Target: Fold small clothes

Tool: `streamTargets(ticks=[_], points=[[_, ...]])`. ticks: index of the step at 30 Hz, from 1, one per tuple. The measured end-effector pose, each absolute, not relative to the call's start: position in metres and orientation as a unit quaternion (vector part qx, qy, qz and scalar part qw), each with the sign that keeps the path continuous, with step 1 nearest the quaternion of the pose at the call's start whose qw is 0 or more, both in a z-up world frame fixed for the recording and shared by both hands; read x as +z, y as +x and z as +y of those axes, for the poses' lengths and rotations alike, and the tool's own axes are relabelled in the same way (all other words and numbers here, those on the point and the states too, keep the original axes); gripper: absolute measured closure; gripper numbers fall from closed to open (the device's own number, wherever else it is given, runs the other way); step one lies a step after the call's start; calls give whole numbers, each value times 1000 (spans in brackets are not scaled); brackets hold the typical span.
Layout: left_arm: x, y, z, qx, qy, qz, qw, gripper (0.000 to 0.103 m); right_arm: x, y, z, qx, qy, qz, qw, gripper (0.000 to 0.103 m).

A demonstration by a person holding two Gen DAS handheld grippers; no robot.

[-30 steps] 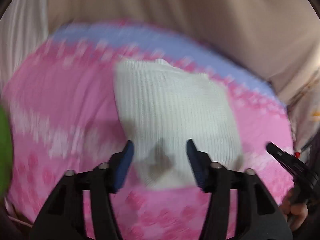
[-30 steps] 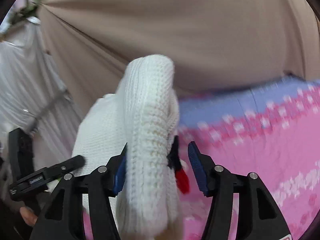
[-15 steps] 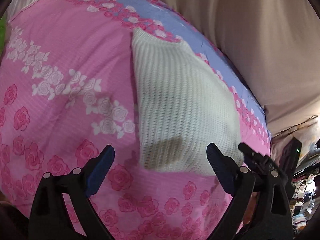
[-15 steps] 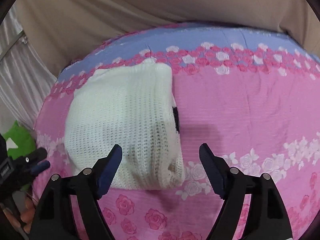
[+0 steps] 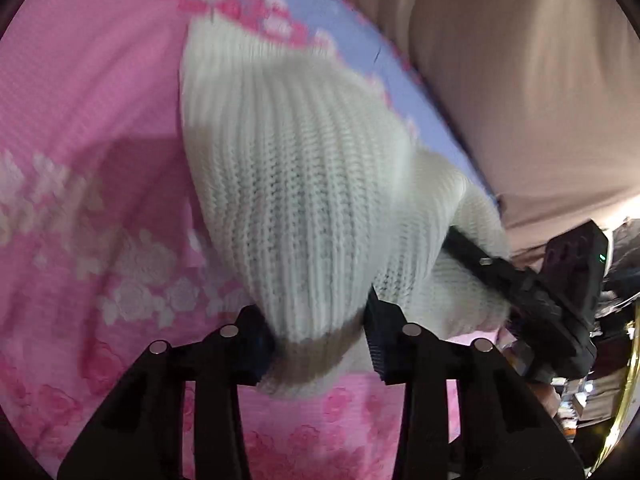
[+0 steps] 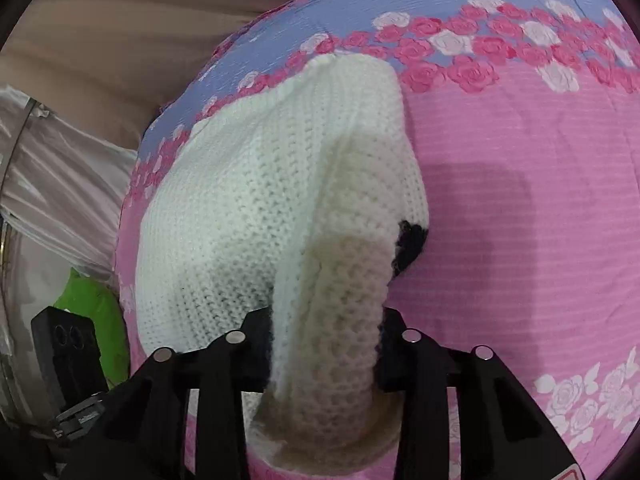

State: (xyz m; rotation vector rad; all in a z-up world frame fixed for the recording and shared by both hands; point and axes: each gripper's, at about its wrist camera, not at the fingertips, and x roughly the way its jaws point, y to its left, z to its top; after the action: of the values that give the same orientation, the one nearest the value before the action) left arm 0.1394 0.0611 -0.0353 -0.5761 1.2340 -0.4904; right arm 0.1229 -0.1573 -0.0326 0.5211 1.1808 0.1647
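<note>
Both claws, spread wide above the flat garment half a second ago, have closed in and now pinch its near edge. On the bed, a pink rose-print bedsheet (image 6: 520, 168) with a lilac border carries the folded white knit sweater (image 5: 296, 184), its near edge bunched up off the sheet. Beige curtain (image 5: 520, 80) hangs behind. Left claw (image 5: 320, 344) grips the sweater's near corner; right claw (image 6: 326, 354) clamps a thick fold beside a black knit patch (image 6: 410, 246). Something green (image 6: 92, 304) sits left, off the bed.

Pink rose-print bedspread (image 6: 520, 208), white knit garment (image 6: 248, 208) lying on it
</note>
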Motion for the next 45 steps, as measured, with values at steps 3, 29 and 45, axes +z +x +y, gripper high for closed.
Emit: streamTargets(ticks=[3, 29, 45], points=[[-11, 134, 91, -202, -256, 534, 780, 62, 35, 127, -132, 148, 228, 478, 835, 74], [-36, 77, 116, -108, -295, 531, 787, 13, 83, 148, -71, 272, 166, 433, 843, 83], [-65, 115, 94, -187, -321, 585, 721, 40, -78, 166, -151, 189, 305, 558, 748, 30]])
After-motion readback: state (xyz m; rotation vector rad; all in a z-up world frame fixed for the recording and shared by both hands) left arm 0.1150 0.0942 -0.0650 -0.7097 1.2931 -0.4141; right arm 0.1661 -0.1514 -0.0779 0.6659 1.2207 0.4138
